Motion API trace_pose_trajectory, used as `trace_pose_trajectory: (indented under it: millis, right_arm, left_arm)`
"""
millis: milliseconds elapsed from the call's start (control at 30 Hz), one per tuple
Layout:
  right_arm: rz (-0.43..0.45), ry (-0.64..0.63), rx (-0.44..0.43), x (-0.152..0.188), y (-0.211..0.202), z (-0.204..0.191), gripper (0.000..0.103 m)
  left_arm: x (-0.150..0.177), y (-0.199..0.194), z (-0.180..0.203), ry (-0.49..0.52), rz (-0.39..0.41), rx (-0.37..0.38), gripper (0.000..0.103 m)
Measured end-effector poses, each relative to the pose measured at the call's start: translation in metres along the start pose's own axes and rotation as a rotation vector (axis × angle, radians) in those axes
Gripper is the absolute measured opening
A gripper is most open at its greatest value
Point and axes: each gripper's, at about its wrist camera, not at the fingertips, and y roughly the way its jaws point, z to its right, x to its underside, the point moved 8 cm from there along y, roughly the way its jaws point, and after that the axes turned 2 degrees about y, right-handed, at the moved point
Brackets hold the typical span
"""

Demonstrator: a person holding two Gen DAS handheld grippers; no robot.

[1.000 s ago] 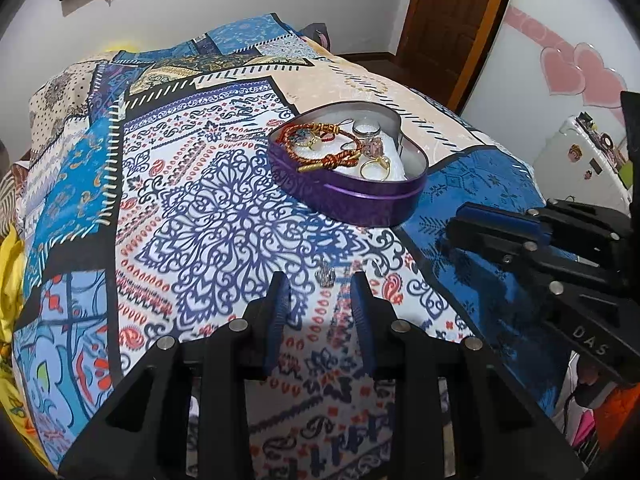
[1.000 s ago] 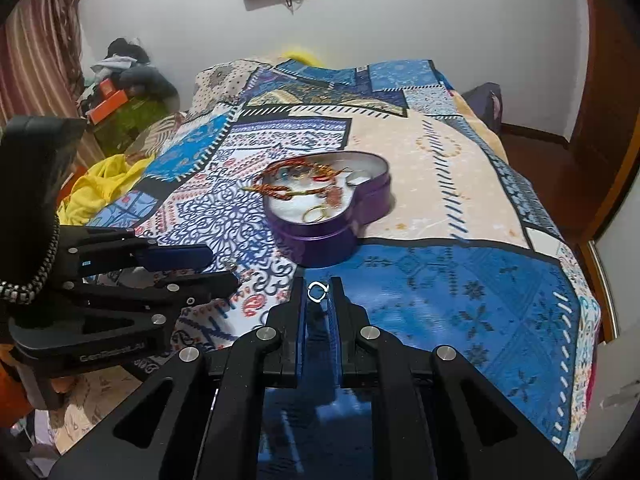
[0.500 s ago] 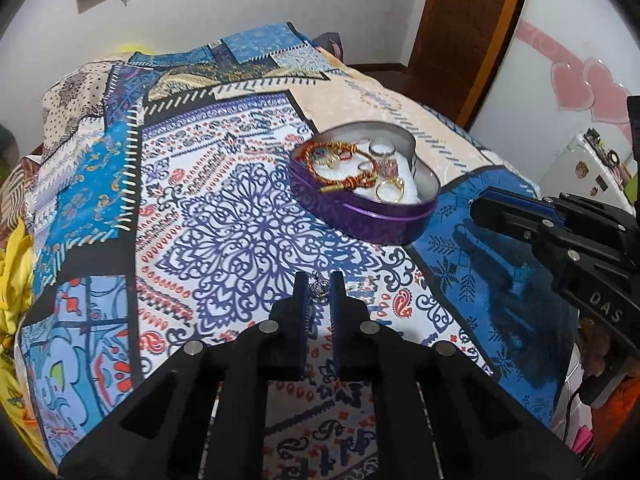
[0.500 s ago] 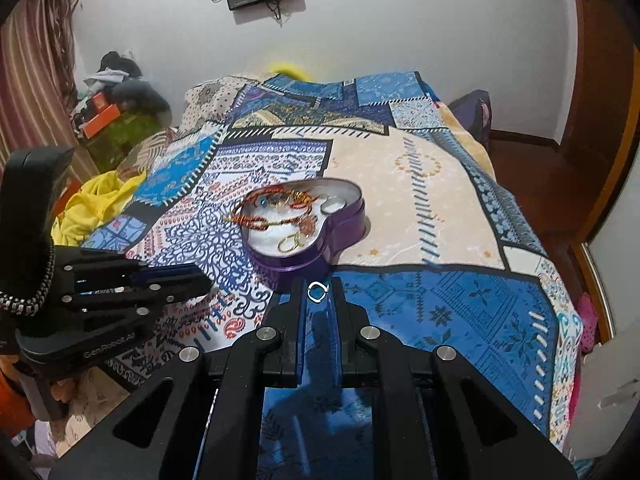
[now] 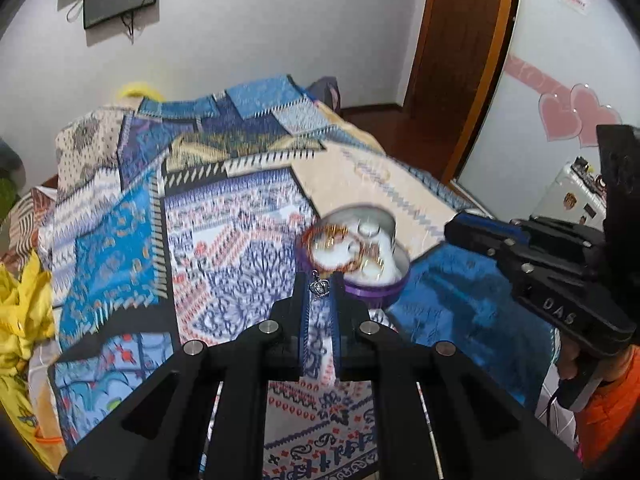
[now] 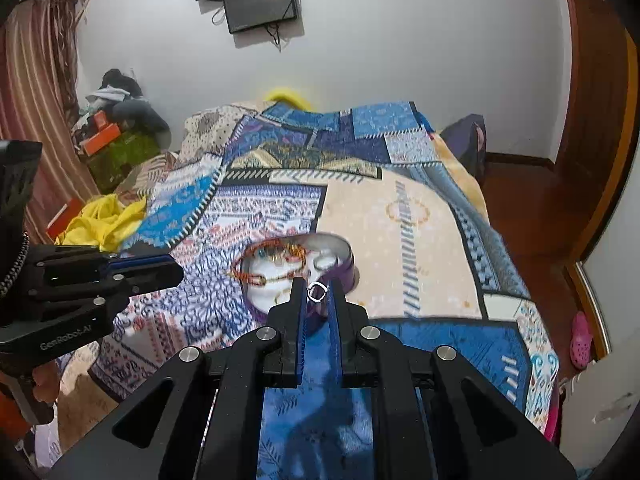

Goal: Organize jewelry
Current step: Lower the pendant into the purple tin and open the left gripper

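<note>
A purple heart-shaped tin [image 5: 376, 294] [image 6: 347, 264] sits on the patterned bedspread [image 5: 224, 240] and holds bracelets and rings. My left gripper [image 5: 319, 285] is shut on a small silver crown-shaped ring [image 5: 320, 287], lifted above the bedspread just in front of the tin. My right gripper [image 6: 317, 290] is shut on a thin silver ring [image 6: 317, 291], held just in front of the tin. Each gripper shows in the other's view, the right one [image 5: 464, 229] and the left one [image 6: 160, 268], on either side of the tin.
Yellow cloth [image 6: 104, 216] lies at the bed's left edge. A pile of clothes and boxes [image 6: 116, 120] stands in the far left corner. A wooden door [image 5: 460, 60] and a white cabinet with pink hearts [image 5: 568, 120] are to the right. A screen [image 6: 260, 0] hangs on the wall.
My left gripper closed on the crown ring on the bedspread and has lifted it toward the tin. My right gripper stayed shut on its ring and rose a little.
</note>
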Motion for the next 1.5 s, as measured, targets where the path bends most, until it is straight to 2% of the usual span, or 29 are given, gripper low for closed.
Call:
trace_pose_trajectory:
  millis: [267, 533, 767, 1100, 1500]
  right_arm:
    - [0.039, -0.017, -0.014, -0.018, 0.0, -0.008, 0.009]
    - [0.04, -0.026, -0.022, -0.027, 0.014, -0.011, 0.009]
    - [-0.025, -0.027, -0.025, -0.02, 0.042, -0.006, 0.009]
    - [-0.096, -0.023, -0.04, -0.006, 0.058, 0.0, 0.009]
    - [-0.133, -0.053, -0.042, -0.001, 0.063, -0.002, 0.009]
  left_arm:
    - [-0.03, -0.008, 0.003, -0.004, 0.066, 0.015, 0.008]
    - [-0.042, 0.001, 0.005, 0.003, 0.078, 0.029, 0.008]
    - [-0.041, 0.023, 0.007, 0.008, 0.046, 0.043, 0.008]
    - [-0.027, 0.057, 0.008, -0.002, -0.04, 0.07, 0.008]
    - [-0.02, 0.065, 0.007, -0.006, -0.075, 0.09, 0.008]
